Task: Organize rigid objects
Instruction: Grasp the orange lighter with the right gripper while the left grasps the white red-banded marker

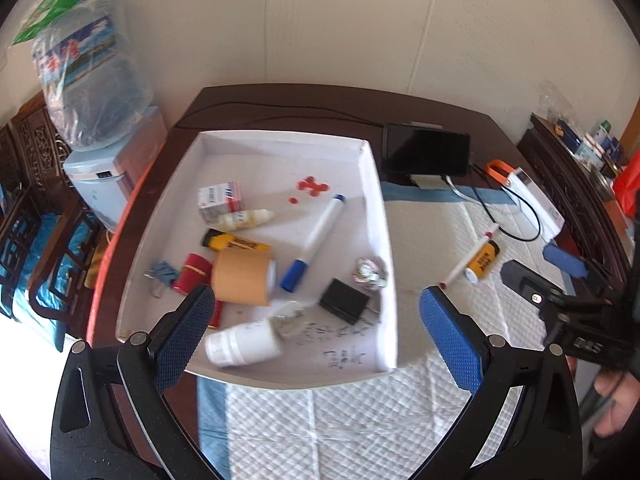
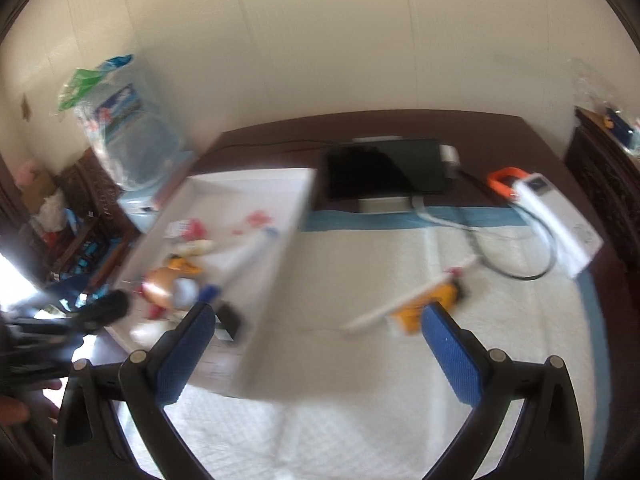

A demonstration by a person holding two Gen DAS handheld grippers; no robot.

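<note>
hovering wide open and empty over the near edge of the white tray [image 1: 380, 216], the left gripper [image 1: 316, 328] sits above what is already sorted, which suggests it has nothing left to carry and is waiting. just past its fingertips in the tray lie a white bottle [image 1: 244, 346] on its side, a black clip [image 1: 345, 301], a roll of tan tape [image 1: 244, 278] and, farther in, a blue-capped marker [image 1: 316, 236] whose long axis runs from near left to far right. to the right, the right gripper [image 2: 316, 346] hangs equally spread and empty over the quilted white pad [image 2: 340, 432], its view smeared, probably mid-swing toward the leftovers. those are the remaining task things: a thin white pen [image 1: 468, 258] and a small yellow tube [image 1: 483, 262] still outside the tray on the pad, touching or nearly so. the pen's long axis slants from near left to far right, red tip nearest; the tube lies beside it on roughly the same slant. farthest back stand a dark screen [image 1: 426, 150] and a white power bank [image 1: 534, 202] with cables, likely not part of the sorting.
</note>
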